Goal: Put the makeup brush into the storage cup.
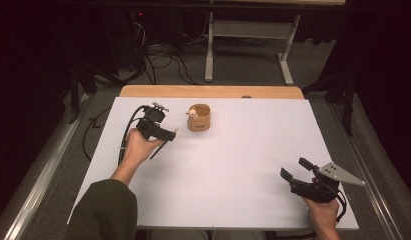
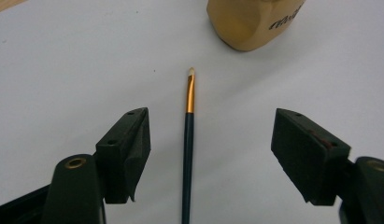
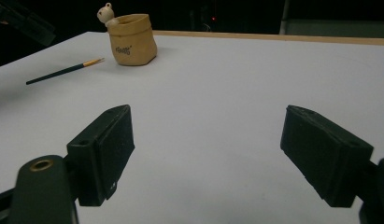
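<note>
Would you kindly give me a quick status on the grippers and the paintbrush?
Left gripper open, astride paintbrush, not touching. Right gripper open, empty. Brush flat on table, tip toward tan cup. Nothing in the way.

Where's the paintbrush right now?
The paintbrush lies flat on the white table, left of the tan pot, between the open jaws of the left claw.
</note>
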